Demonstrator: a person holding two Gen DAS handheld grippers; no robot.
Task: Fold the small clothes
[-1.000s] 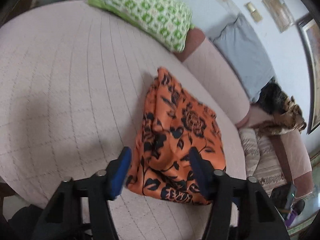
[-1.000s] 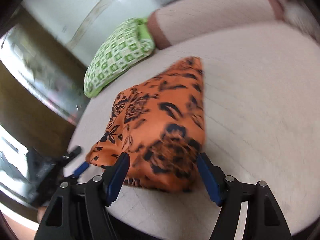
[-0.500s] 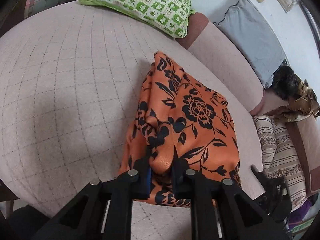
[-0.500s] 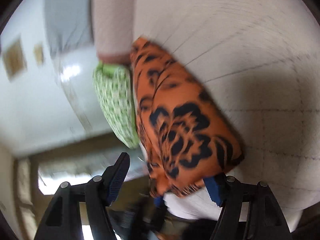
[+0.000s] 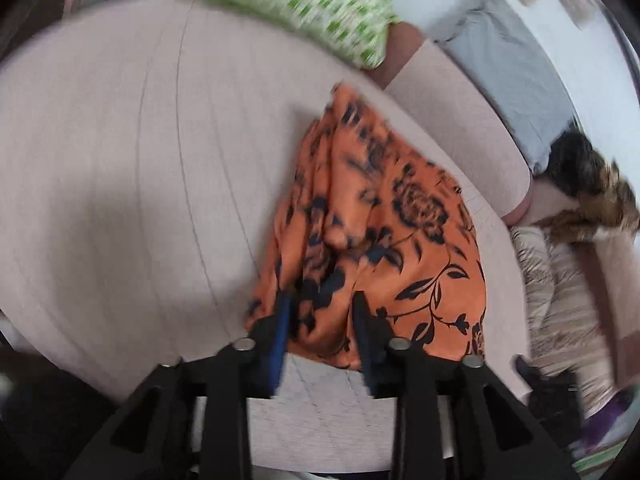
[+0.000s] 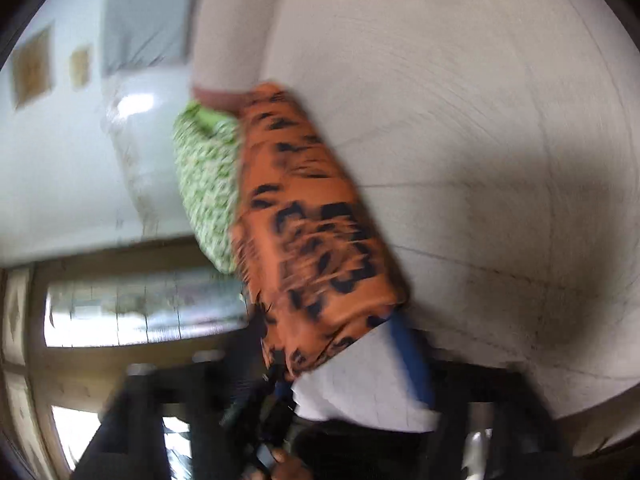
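Note:
An orange garment with black flowers point(image 5: 384, 232) lies folded on the pale pink sofa seat point(image 5: 120, 168). My left gripper point(image 5: 320, 312) has its jaws partly apart astride the garment's near edge, with cloth between the blue pads; a firm grip is not clear. In the right wrist view the image is blurred and rolled sideways. The garment point(image 6: 312, 232) shows there too, and my right gripper point(image 6: 348, 364) sits at its near corner, one blue pad point(image 6: 412, 356) beside the cloth.
A green and white cushion point(image 5: 304, 4) lies at the sofa's far end. A grey cloth point(image 5: 504, 80) hangs on the backrest. A dark furry heap point(image 5: 592, 196) and striped cloth point(image 5: 560, 288) lie to the right. A window point(image 6: 132, 304) shows behind.
My left gripper, shut on the garment's edge half a second ago, now has its jaws wider apart. The right gripper has closed in on the garment's near corner; both views blur with motion.

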